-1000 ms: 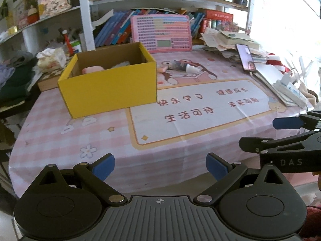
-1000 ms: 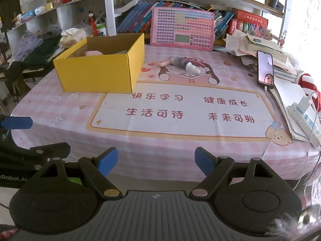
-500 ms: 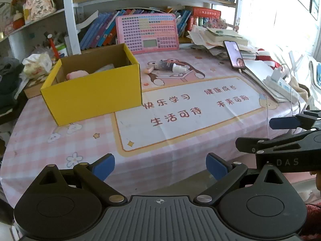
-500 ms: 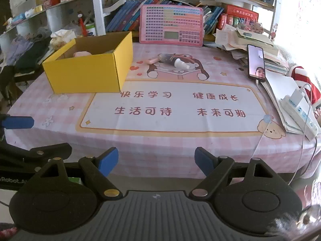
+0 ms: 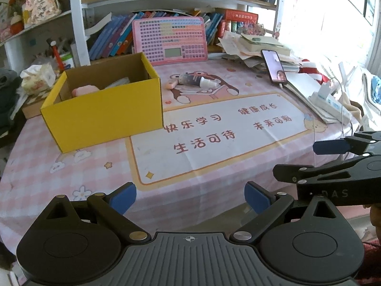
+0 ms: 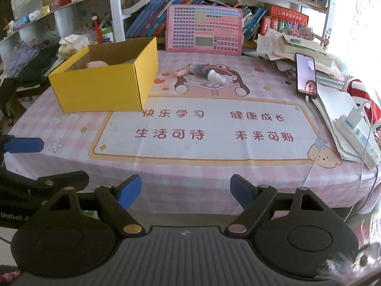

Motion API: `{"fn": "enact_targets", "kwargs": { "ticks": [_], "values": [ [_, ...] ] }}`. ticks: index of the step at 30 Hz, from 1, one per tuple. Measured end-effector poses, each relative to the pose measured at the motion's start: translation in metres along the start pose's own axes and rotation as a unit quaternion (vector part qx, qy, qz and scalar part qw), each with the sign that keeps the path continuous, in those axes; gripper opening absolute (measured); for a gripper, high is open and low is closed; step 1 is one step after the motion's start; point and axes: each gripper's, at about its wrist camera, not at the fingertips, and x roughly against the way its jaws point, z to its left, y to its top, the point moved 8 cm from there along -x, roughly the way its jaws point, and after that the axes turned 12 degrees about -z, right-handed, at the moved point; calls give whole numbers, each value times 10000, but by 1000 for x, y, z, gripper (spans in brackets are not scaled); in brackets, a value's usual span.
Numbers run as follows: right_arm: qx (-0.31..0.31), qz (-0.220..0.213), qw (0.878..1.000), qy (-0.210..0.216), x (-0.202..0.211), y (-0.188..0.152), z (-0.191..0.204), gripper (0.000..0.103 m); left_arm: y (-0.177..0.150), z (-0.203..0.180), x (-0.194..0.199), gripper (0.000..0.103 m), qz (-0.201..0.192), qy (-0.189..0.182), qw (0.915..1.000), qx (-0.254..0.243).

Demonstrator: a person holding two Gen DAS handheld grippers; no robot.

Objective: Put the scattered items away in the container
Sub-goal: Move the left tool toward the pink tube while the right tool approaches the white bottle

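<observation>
Yellow cardboard container [image 6: 107, 83] sits at the upper left of the frame on the table [image 6: 71, 128], already holding a pink item. Right of it, at upper centre, lie a spray bottle [image 6: 207, 72] and a pink stick [image 6: 182, 72] — touching. Both the left gripper [image 5: 190, 199] and the right gripper [image 6: 185, 191] have fingers spread, empty, near the table's front edge. Best reach with the right, straddling the bottle's body crosswise — not the stick.

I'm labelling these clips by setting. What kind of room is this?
Probably a child's study corner at home: bookshelves packed with books, a pink learning pad, and a cartoon tablecloth printed with study slogans.
</observation>
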Motion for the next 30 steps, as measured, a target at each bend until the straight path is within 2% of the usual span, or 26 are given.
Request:
{"fn": "enact_targets", "kwargs": {
  "ticks": [5, 13, 19, 23, 30],
  "values": [
    [12, 70, 10000, 10, -8, 3, -1, 79, 4, -4, -7, 99, -23, -91, 9999, -103],
    [-42, 77, 10000, -45, -21, 10, -14, 71, 18, -12, -20, 98, -198, -302, 9992, -191],
    [-121, 184, 9997, -112, -35, 14, -26, 70, 25, -21, -39, 97, -163, -462, 9985, -252],
    [-159, 252, 9995, -117, -46, 16, -36, 65, 29, -26, -54, 97, -147, -542, 9980, -280],
    [-295, 157, 9993, -186, -73, 32, -63, 57, 47, -38, -86, 85, -248, -633, 9966, -475]
  ]
}}
